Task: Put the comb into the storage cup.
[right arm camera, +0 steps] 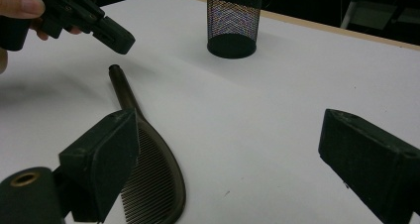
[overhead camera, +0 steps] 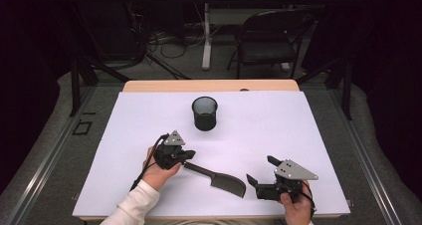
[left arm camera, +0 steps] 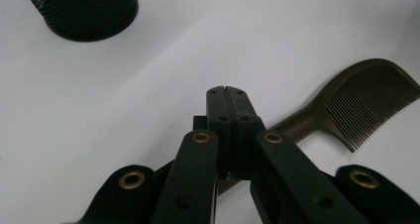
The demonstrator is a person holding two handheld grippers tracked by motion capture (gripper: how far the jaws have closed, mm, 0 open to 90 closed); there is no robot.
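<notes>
Left tongs (overhead camera: 188, 156): clenched, jaws pressing flat together with nothing between them, as the left gripper view (left arm camera: 229, 96) is showing; they are hovering just over the handle end of the comb, and in the right gripper view (right arm camera: 115, 37) a gap is showing between their tip and the handle.
Right tongs (overhead camera: 260, 171): released, jaws standing wide apart and gripping nothing; in their own view (right arm camera: 233, 140) the two pads are framing bare tabletop.
Comb (overhead camera: 219, 177): a dark comb lying flat on the tabletop between the two tongs, its handle pointing toward the left tongs and its toothed head (right arm camera: 148, 184) lying just beside the right tongs' left-hand pad; in the left gripper view (left arm camera: 356, 105) it is passing under the closed jaws.
Cup (overhead camera: 204, 113): a black mesh cup standing upright, well beyond both tongs, nearer the left ones.
Tabletop (overhead camera: 278, 125): white sheet carrying comb and cup.
Hands: a left hand (overhead camera: 158, 172) in a white sleeve is holding the left tongs.
</notes>
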